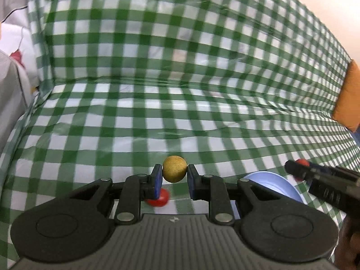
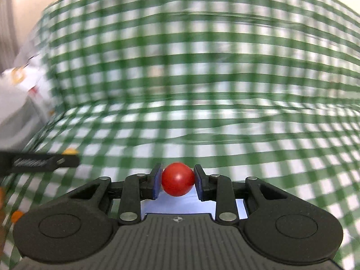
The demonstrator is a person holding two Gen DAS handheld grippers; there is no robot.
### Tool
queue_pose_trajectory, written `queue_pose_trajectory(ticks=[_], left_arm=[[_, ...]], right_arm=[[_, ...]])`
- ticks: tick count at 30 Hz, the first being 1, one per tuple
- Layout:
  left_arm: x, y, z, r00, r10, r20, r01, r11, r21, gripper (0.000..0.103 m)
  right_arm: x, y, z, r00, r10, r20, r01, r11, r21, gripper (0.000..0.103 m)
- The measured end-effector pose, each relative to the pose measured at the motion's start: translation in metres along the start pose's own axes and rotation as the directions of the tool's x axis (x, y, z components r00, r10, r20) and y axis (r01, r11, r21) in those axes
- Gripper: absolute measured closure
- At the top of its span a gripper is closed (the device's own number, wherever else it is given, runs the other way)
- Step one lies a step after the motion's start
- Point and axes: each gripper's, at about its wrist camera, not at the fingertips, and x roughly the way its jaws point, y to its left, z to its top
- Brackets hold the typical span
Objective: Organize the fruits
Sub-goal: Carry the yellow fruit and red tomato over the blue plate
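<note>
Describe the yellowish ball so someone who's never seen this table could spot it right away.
Start from the green-and-white checked tablecloth that covers the table. Low in the left wrist view, the left tongs stand above it, and the yellowish ball is pinched between their blue pads. It is dull mustard and rough-looking, unlike the glossy red ball on the cloth just below and the red ball in the right tongs.

cloth (image 1: 157, 103): green-white check | ball (image 1: 174, 169) in left claw: mustard yellow | ball (image 2: 177, 179) in right claw: red | bowl (image 1: 270, 184) right of left claw: pale blue
</note>
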Motion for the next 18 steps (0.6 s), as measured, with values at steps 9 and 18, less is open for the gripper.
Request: queue_pose_trajectory(ticks=[9, 18], left_arm=[[0.004, -0.044, -0.002, 0.996, -0.082, 0.029, 0.080, 0.995, 0.051, 0.077], [0.012, -0.086, -0.016, 0.991, -0.131, 0.022, 0.126, 0.979, 0.160, 0.077]], right_arm=[[-0.010, -0.043, -0.006, 0.996, -0.090, 0.004, 0.089, 0.995, 0.050, 0.072], [-0.006, -0.052, -0.017, 0.995, -0.097, -0.017, 0.097, 0.995, 0.027, 0.072]])
